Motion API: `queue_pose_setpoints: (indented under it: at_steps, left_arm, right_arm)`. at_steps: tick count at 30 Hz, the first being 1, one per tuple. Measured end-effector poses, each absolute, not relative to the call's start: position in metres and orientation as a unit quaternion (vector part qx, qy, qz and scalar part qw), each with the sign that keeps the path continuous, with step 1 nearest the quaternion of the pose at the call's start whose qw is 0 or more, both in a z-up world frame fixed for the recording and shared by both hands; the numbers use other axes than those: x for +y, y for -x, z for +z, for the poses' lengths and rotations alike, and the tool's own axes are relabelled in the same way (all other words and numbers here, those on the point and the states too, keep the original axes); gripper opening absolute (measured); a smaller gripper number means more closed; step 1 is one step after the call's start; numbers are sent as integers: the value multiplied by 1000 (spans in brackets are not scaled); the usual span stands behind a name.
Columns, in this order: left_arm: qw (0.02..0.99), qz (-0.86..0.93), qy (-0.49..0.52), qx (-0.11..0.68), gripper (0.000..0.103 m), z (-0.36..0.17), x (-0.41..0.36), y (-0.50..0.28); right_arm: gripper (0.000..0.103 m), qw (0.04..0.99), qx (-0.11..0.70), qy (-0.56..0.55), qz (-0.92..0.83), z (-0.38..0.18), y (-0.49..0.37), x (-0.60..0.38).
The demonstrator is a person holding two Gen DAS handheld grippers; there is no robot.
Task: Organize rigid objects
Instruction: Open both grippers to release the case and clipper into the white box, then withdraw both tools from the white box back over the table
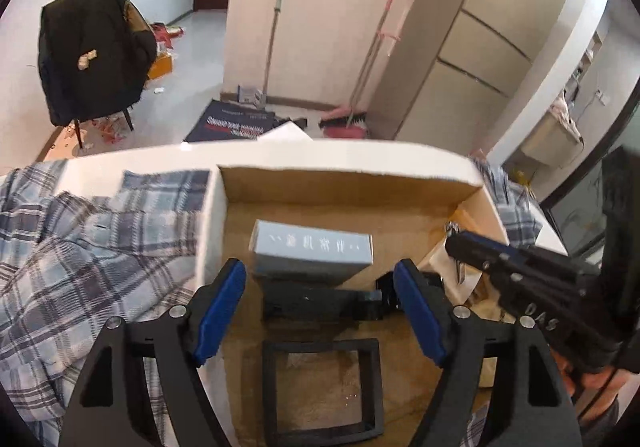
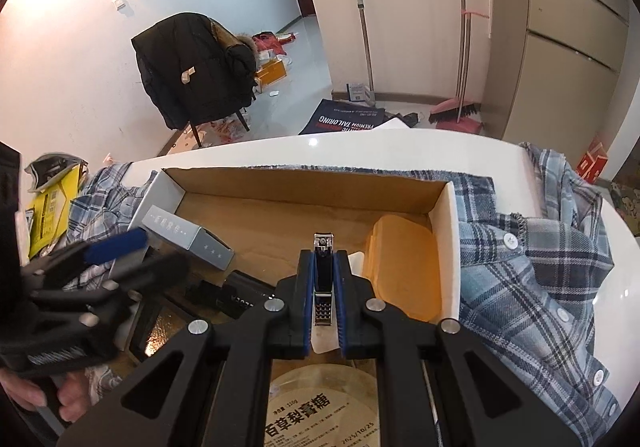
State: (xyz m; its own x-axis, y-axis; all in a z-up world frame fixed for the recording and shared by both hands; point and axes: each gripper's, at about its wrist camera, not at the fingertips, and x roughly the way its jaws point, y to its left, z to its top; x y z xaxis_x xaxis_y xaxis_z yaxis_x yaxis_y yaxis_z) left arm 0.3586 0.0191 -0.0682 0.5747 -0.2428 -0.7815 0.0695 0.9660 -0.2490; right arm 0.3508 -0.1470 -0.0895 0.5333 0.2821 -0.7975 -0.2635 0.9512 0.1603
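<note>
Nail clipper (image 2: 322,279) clamped in right hand-held gripper (image 2: 323,267).

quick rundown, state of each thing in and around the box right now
left gripper: open, empty, over the box
right gripper: shut on nail clipper
nail clipper: held, above the box floor
cardboard box: open top
grey carton: lying flat inside
black frame: flat on box floor
plaid shirt: crumpled beside box

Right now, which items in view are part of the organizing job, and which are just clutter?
Job: cardboard box; nail clipper clamped in right hand-held gripper; grey carton; black frame.
Clutter: plaid shirt; jacket on chair; broom.
</note>
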Motion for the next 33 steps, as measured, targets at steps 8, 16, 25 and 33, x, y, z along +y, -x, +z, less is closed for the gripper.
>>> queue_pose_setpoints:
  at_steps: [8,16,25,33]
  left_arm:
    - [915,-81,104,380,79,-4,34,-326]
    - [967,-61,48,243,87,94,17,-256]
    - [985,-61,67,149,87,161,12,-152]
    - [983,-51,49,167,88,141,18,-85]
  right_arm:
    - [9,882,451,-35,132,-65,-343,-156]
    - [9,919,347,-63,174,33,-277,-166]
    - [9,941,280,-27,185,87,-188,-170]
    - [9,940,263,-2,217,91,-109,-167]
